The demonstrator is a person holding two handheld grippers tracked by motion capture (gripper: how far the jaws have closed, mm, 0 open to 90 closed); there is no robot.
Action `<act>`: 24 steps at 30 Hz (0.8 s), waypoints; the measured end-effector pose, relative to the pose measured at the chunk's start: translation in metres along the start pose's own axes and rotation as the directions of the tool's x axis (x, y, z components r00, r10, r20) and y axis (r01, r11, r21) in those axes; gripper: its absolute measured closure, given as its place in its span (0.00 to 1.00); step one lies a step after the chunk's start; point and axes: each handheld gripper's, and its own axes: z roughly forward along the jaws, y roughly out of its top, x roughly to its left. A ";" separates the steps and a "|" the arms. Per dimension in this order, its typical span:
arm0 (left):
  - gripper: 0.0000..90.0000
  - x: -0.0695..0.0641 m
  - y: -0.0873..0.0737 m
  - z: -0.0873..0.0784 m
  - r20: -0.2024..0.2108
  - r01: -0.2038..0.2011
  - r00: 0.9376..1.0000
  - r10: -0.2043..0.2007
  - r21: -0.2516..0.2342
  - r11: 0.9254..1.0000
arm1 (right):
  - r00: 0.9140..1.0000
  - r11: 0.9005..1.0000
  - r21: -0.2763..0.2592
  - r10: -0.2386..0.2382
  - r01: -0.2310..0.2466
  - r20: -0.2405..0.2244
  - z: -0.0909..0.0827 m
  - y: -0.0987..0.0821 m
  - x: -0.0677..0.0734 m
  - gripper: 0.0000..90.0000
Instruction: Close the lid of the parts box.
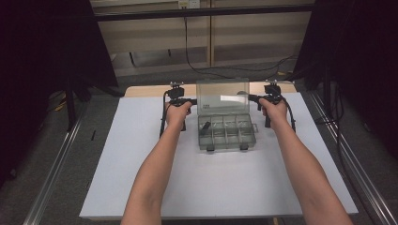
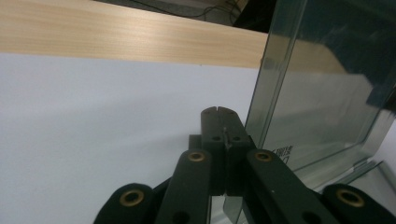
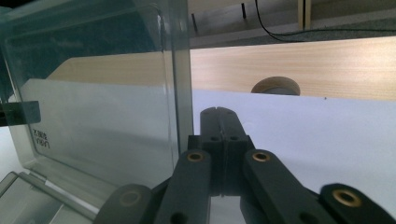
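Clear box [image 1: 226,126] mid-worktop [image 1: 141,178], lid [image 1: 223,96] upright; left tool [image 2: 218,112] at lid's 9 o'clock edge, right tool [image 3: 218,112] at 3 o'clock, both clamped empty, equally near.

— Small dark thing [image 1: 204,127] in one slot of the open box [image 1: 227,132]: too small to tell what.
— Other slots: too small to tell if anything inside.
— Lid [image 2: 322,93] in the left gripper view: cut off at the top and right edge. Tiny print near its bottom corner, too blurry to read.
— Same in the right gripper view: lid [image 3: 93,93] cut off at the top and left. Letters seen from behind, not clear.
— Round tan thing [image 3: 275,86] past the white sheet on the table [image 3: 289,60]: lower part hidden, hard to say what.
— Arms cut off at the bottom of the high view.
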 end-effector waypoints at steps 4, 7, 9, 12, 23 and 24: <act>1.00 -0.008 -0.001 -0.006 -0.017 -0.040 0.999 0.040 0.009 0.999 | 0.997 0.998 0.007 -0.066 0.066 0.030 -0.010 0.002 0.007 1.00; 1.00 -0.011 -0.003 -0.010 -0.018 -0.054 0.998 0.054 -0.003 0.999 | 0.996 0.997 -0.003 -0.082 0.082 0.040 -0.017 0.001 0.011 1.00; 1.00 -0.015 -0.005 -0.013 -0.024 -0.071 0.997 0.071 0.001 0.998 | 0.994 0.995 -0.003 -0.099 0.099 0.047 -0.020 0.000 0.013 1.00; 1.00 -0.018 -0.006 -0.017 -0.037 -0.090 0.995 0.090 0.007 0.996 | 0.992 0.993 -0.009 -0.117 0.118 0.053 -0.023 -0.002 0.016 1.00; 1.00 -0.026 -0.013 -0.025 -0.070 -0.083 0.994 0.083 0.011 0.997 | 0.973 0.979 0.028 -0.204 0.202 0.111 -0.034 -0.003 0.029 1.00; 1.00 -0.027 -0.013 -0.025 -0.072 -0.083 0.994 0.084 0.017 0.996 | 0.972 0.979 0.028 -0.202 0.200 0.115 -0.035 -0.003 0.030 1.00</act>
